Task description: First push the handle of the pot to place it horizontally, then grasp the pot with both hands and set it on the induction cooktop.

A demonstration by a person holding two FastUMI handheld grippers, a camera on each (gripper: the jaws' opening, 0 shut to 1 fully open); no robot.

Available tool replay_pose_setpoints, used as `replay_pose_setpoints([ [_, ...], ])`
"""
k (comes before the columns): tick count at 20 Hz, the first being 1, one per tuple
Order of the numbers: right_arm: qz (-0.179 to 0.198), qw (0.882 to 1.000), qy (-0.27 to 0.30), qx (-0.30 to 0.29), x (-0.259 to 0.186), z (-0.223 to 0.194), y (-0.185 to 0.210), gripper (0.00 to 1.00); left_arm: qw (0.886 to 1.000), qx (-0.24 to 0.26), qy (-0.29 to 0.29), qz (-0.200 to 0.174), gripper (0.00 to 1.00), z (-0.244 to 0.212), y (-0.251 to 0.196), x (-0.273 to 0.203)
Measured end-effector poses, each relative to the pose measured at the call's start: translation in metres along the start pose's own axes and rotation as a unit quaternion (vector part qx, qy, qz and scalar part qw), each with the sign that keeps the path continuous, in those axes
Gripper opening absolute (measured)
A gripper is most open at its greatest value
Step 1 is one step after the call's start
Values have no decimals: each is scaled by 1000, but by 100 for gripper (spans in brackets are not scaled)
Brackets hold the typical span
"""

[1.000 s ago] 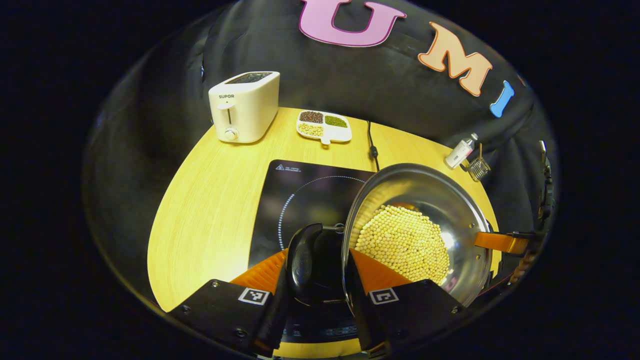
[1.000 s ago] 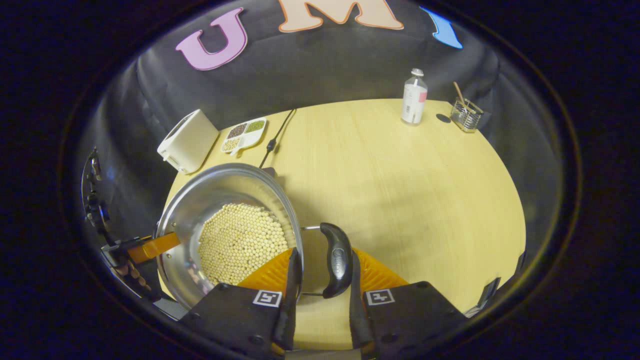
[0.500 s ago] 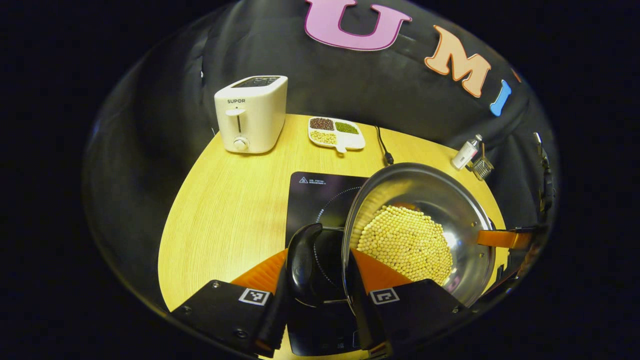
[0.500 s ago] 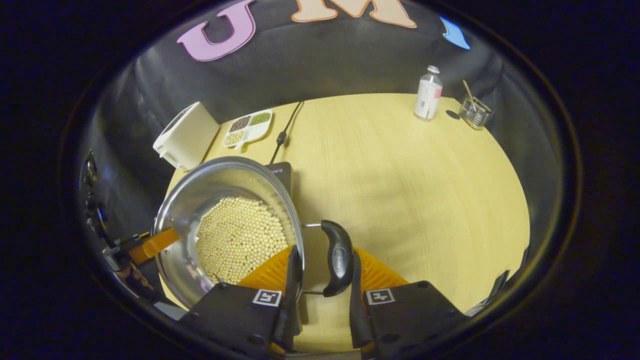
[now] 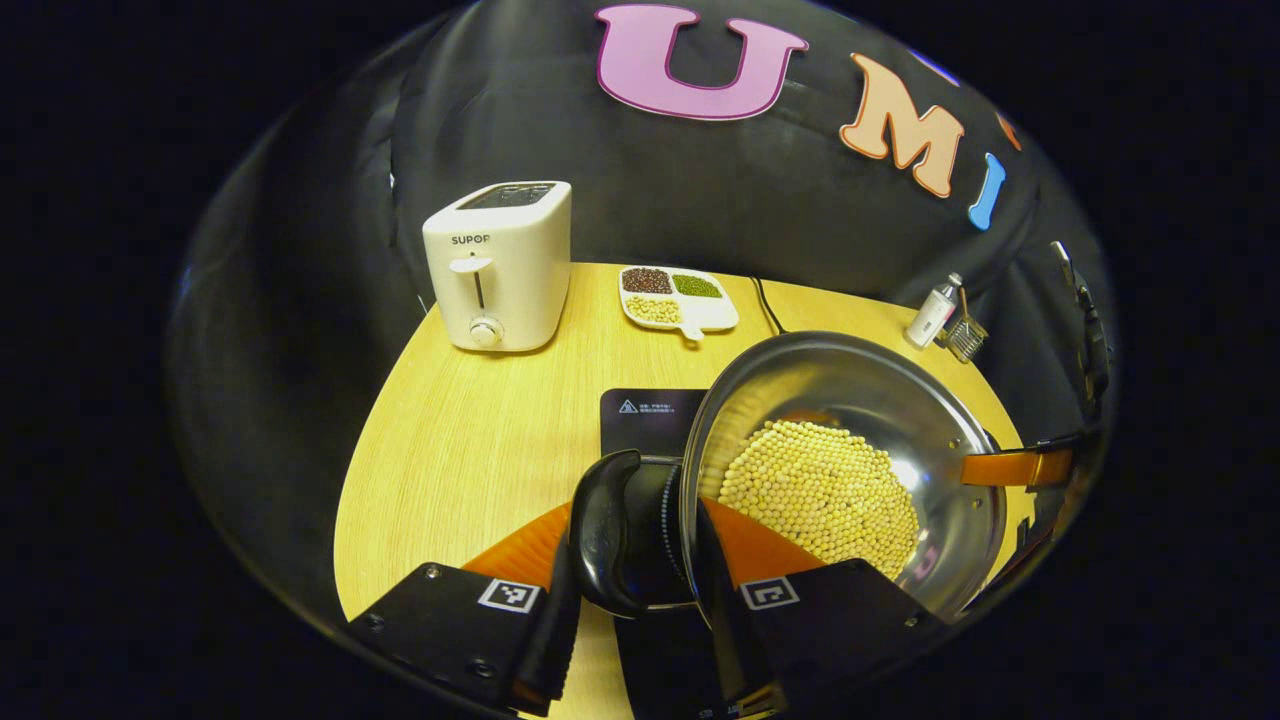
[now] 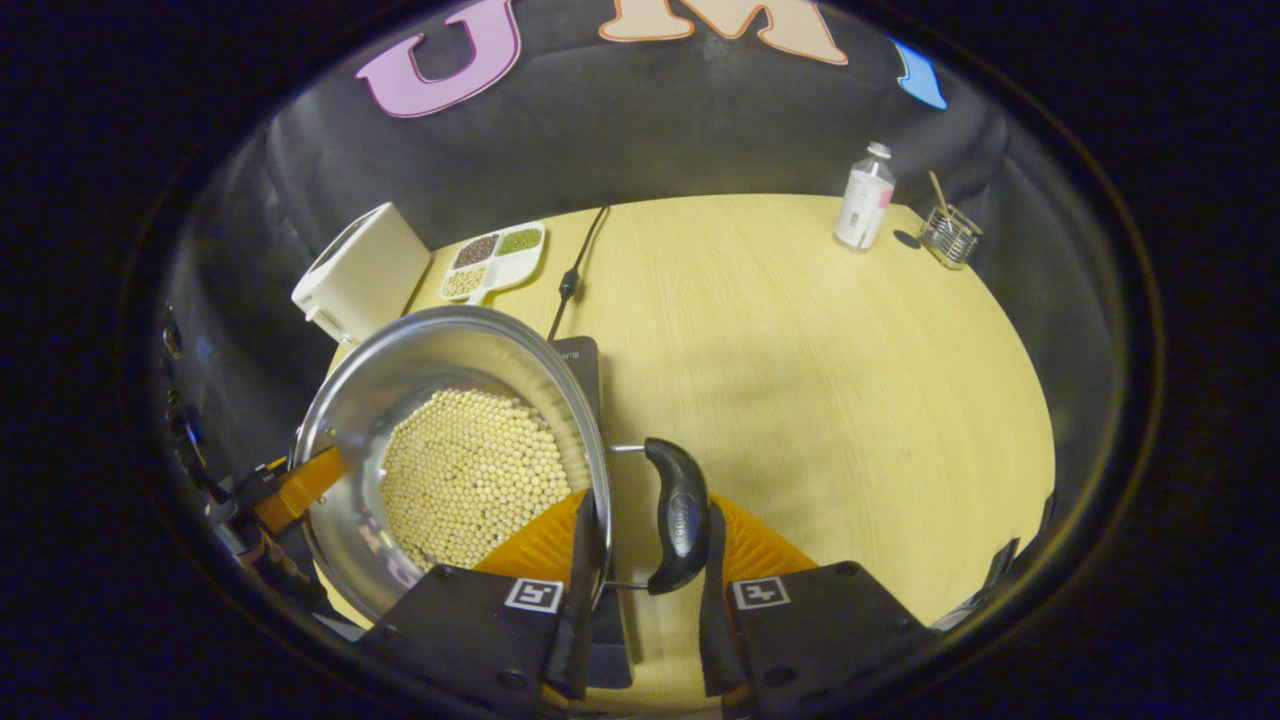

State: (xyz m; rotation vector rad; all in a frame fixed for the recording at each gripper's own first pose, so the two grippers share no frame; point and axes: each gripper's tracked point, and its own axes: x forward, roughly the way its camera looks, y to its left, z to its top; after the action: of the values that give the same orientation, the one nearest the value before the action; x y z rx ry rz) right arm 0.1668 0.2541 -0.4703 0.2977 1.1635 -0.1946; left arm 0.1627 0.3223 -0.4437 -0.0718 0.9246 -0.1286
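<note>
A steel pot [image 5: 850,400] full of pale beans [image 5: 815,495] hangs between both grippers above the table. In the left gripper view my left gripper [image 5: 632,520] is shut on the pot's black side handle [image 5: 603,535]. The black induction cooktop [image 5: 650,410] lies under that handle and the pot's left part. In the right gripper view my right gripper [image 6: 650,510] is shut on the opposite black handle [image 6: 678,515], and a sliver of the cooktop [image 6: 582,360] shows behind the pot [image 6: 440,350]. Each view also shows the other gripper across the pot, the right gripper [image 5: 1010,468] and the left gripper [image 6: 295,485].
At the table's back left stand a white toaster [image 5: 497,265] and a divided dish of beans [image 5: 678,297]. The cooktop's cable [image 6: 575,265] runs toward the wall. A bottle [image 6: 865,196] and a glass cup [image 6: 946,234] stand at the back right. Bare wooden table [image 6: 820,380] spreads to the right.
Both grippers have carried the pot leftwards over the cooktop, which is now mostly hidden under it. The toaster looks nearer. Both grips are unchanged.
</note>
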Motion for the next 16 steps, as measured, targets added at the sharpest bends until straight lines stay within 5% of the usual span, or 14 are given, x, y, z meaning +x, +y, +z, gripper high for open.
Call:
replay_pose_setpoints([
  [16,-1,1000,-14,-13,6,9,9,47,1000,-11,-8,1,58,7,11,5],
])
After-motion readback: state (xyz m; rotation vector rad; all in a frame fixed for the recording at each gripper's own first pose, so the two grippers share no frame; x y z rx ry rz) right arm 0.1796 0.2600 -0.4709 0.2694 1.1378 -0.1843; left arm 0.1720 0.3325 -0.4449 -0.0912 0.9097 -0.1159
